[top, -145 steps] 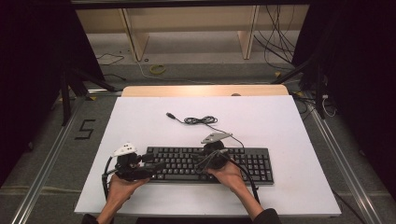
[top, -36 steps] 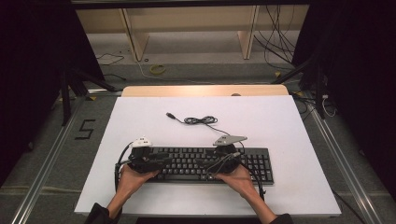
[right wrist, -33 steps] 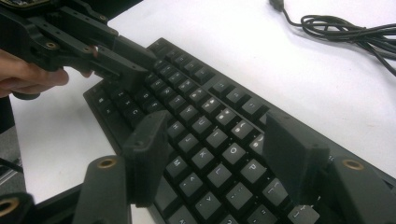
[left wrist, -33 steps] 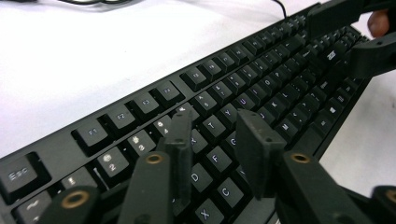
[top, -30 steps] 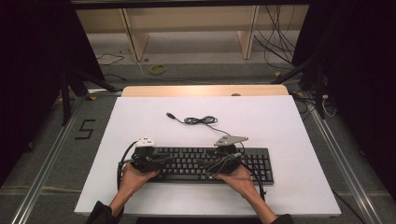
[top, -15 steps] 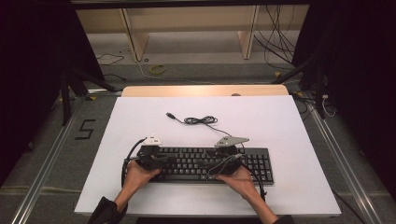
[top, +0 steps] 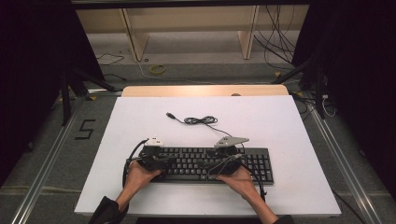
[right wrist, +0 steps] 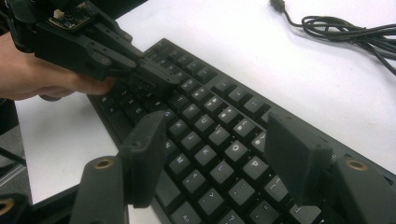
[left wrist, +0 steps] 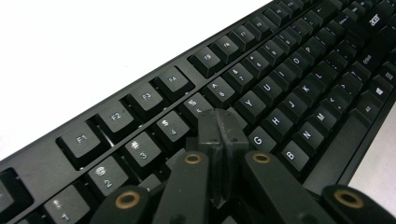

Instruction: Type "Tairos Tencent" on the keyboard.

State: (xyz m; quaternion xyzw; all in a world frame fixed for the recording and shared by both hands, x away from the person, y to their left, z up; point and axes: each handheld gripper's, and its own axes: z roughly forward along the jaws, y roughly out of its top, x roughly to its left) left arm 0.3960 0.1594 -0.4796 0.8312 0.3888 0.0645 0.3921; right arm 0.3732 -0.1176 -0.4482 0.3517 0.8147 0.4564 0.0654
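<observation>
I have the black keyboard (top: 205,163) lying flat on the white bench (top: 289,130), close to the near edge and parallel to it, roughly centred between the left and right edges. Its cable (top: 201,120) runs toward the middle of the bench, where it lies in a loose coil with the plug end free.

My left tongs (left wrist: 219,135) have just been closing, and now their 2 pads are pressed together with nothing between them. In the left gripper view the joined tip sits low over the letter rows near the G key; I cannot tell whether it touches a keycap. In the right gripper view the same tongs (right wrist: 159,79) reach in over the left half of the keyboard from the hand (right wrist: 42,74) holding them.

My right tongs (right wrist: 219,154) stand spread wide over the right half of the keyboard, above the O and P keys, pinching nothing. In the high view both hands rest at the keyboard's near side.
</observation>
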